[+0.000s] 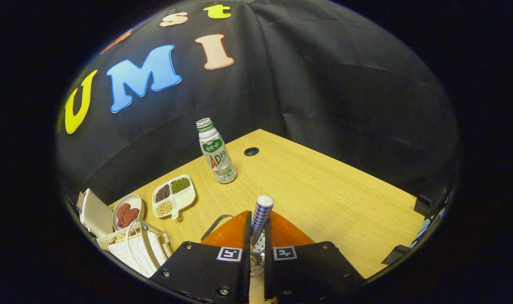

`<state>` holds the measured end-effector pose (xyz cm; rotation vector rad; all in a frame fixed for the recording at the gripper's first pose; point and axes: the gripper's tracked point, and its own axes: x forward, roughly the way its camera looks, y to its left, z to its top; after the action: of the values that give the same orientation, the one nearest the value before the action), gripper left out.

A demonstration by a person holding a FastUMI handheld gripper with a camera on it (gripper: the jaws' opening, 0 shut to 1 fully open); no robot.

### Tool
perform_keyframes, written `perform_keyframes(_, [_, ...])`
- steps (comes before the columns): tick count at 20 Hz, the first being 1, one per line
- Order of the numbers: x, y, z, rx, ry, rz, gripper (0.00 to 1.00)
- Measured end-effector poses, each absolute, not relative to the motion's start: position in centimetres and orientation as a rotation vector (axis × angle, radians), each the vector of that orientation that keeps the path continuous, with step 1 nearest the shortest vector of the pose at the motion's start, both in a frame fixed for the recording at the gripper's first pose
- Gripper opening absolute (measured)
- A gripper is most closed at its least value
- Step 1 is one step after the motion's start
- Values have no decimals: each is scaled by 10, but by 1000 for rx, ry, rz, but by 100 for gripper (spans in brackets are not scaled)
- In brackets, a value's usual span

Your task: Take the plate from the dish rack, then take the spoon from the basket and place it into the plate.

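The jaws (256, 230) are clamped on the spoon (261, 213) by its checked handle over the orange basket (233, 232) — carrying it to the plate looks left.

We see the wooden table (324, 190) evenly and warmly lit from overhead, with no harsh glare on it. The bottle (216, 152) casts only a faint, short shadow at its base, and a small highlight sits on its clear lower part. The black cloth wall (345, 84) soaks up light and shows soft creases. Straight lines bow strongly outward toward the rim, where the white rack (131, 247) smears slightly. The dark fingers (205, 266) close to us are dim and a little soft.
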<state>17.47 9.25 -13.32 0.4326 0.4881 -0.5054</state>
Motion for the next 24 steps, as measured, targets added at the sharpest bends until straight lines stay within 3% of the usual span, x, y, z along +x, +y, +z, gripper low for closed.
perform_keyframes(15, [189, 61, -142, 569, 430, -479, 20])
perform_keyframes(17, [188, 59, -139, 560, 422, -485, 10])
perform_keyframes(19, [189, 64, -130, 573, 392, -443, 9])
perform_keyframes(20, [194, 64, -124, 561, 373, -435, 2])
perform_keyframes(24, [191, 59, -98, 508, 306, -424, 2])
